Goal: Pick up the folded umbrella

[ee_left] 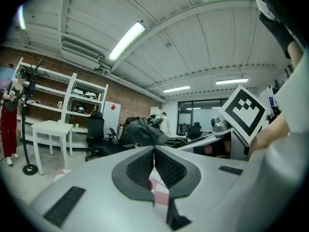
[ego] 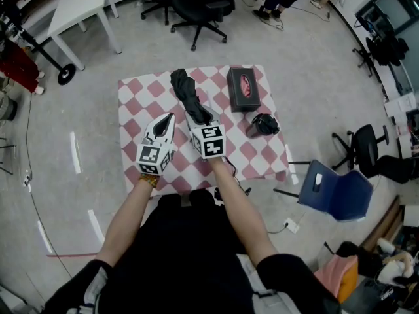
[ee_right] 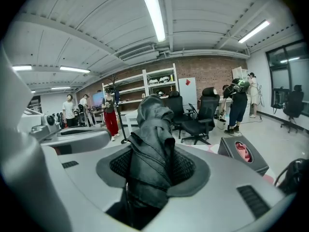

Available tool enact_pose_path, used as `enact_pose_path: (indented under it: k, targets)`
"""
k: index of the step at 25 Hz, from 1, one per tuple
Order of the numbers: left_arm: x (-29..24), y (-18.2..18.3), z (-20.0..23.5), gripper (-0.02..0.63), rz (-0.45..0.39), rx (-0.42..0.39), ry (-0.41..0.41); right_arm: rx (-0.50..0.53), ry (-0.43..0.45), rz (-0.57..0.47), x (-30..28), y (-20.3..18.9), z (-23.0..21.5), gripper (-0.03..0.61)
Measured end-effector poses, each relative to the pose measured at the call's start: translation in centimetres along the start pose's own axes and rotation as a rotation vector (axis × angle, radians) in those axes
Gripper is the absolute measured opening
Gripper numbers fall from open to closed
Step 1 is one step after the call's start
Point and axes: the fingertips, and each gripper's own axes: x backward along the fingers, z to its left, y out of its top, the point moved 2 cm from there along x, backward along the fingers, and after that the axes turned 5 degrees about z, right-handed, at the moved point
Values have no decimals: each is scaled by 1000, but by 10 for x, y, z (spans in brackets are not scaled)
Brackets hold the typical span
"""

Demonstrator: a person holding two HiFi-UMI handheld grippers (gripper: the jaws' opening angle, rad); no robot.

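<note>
The folded black umbrella [ego: 186, 91] sticks out ahead of my right gripper [ego: 198, 116], lifted over the pink-and-white checked table [ego: 141, 90]. In the right gripper view both pads press on the umbrella [ee_right: 152, 149], whose crumpled fabric rises between the jaws. My left gripper [ego: 167, 118] is beside it on the left, level, jaws together with nothing between them. In the left gripper view its fingertips [ee_left: 154, 150] meet, and the umbrella [ee_left: 145, 132] shows just beyond them with the right gripper's marker cube at the right.
A dark tissue box [ego: 243, 89] with a pink opening lies at the table's back right, and a small black bag [ego: 263, 124] lies in front of it. A blue chair [ego: 336, 191] stands to the right. Black office chairs [ego: 196, 5] and a white table [ego: 78, 8] stand beyond.
</note>
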Motion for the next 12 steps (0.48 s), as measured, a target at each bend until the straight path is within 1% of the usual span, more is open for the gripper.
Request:
enact_pose_path:
  k: [12]
  targets:
    - [-1, 21, 2, 15, -50, -7, -8, 38, 8, -44, 13, 24, 1, 192]
